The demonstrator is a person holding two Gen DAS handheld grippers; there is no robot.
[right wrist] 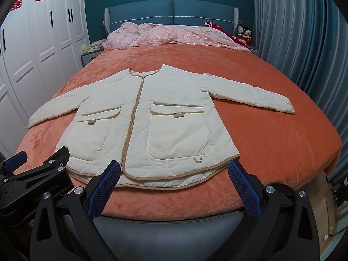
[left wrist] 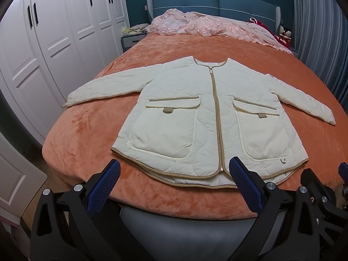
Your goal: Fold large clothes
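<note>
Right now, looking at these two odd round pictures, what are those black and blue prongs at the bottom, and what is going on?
There is no robot here. A person holds a hand tool in each hand, each with two jaws and a wide-angle camera looking forward along them. One picture comes from the left gripper, the other from the right gripper; in each, the blue-padded jaws stand wide apart and hold nothing. The right-hand view also shows the left tool at its lower left edge. Both look over the foot of a bed with an orange blanket. On it lies a cream quilted jacket, spread flat, zipped, sleeves out to the sides, not yet folded. A rumpled pink cover lies by the headboard.
</note>
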